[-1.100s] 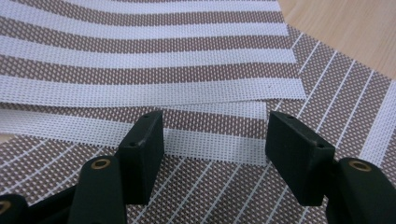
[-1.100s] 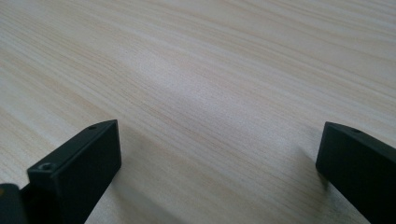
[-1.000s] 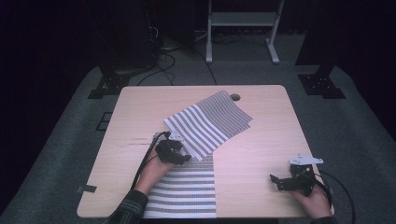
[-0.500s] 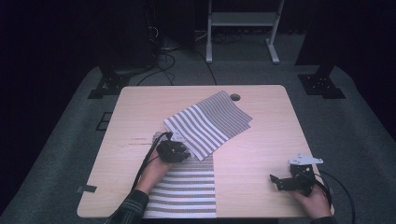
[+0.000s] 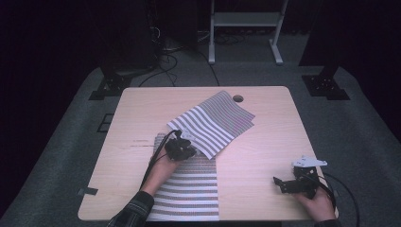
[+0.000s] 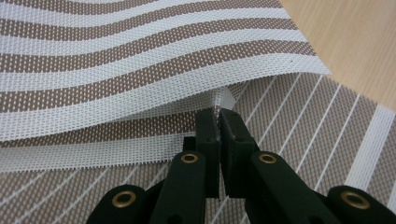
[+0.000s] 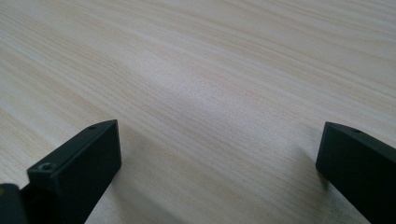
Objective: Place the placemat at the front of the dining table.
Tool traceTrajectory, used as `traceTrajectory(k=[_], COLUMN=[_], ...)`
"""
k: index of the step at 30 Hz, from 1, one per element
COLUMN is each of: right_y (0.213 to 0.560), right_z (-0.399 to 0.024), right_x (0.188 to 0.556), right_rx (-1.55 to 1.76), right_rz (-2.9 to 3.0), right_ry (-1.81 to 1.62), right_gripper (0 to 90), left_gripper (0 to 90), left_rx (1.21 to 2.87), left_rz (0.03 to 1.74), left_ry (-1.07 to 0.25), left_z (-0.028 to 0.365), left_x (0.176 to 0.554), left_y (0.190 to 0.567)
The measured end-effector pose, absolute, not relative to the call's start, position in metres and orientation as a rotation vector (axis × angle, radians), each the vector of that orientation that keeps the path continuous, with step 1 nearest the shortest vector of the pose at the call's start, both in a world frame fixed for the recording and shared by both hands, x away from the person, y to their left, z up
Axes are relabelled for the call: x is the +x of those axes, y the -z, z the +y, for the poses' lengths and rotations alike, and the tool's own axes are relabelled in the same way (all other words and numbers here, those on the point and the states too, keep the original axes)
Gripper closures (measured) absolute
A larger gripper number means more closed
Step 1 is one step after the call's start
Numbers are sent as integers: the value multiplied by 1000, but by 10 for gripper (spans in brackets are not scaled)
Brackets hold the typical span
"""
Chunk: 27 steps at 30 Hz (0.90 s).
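Wood table [image 5: 265,142]: left hand-held gripper [image 6: 218,114] pinching striped mat [image 6: 140,60] corner.

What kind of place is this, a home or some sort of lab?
Probably a lab or recording studio: a bare wooden table on grey carpet, dark surroundings, cables and black equipment stands behind it.

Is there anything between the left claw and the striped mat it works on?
Nothing visible. The left claw has just closed its jaws on a corner of the folded striped mat; that edge sits directly between them.

Dim surroundings, lit tabletop, perhaps slightly soft.
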State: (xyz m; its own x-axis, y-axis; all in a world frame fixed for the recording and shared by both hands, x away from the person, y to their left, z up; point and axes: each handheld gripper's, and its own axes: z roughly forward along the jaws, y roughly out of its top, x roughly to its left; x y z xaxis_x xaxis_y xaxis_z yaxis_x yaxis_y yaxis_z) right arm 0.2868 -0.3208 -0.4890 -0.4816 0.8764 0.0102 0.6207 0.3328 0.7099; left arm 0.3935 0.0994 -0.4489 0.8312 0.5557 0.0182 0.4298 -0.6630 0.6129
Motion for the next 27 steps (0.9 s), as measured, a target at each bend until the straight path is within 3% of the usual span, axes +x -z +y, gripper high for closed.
traceTrajectory(k=[27], right_y=[489], right_z=[-321], right_x=[287], right_rx=[1322], right_rz=[2232], right_ry=[-937], right_gripper=[0], left_gripper=[870], left_rx=[2354], left_rz=[825], left_ry=[-283], left_z=[64], left_x=[474], left_y=[442])
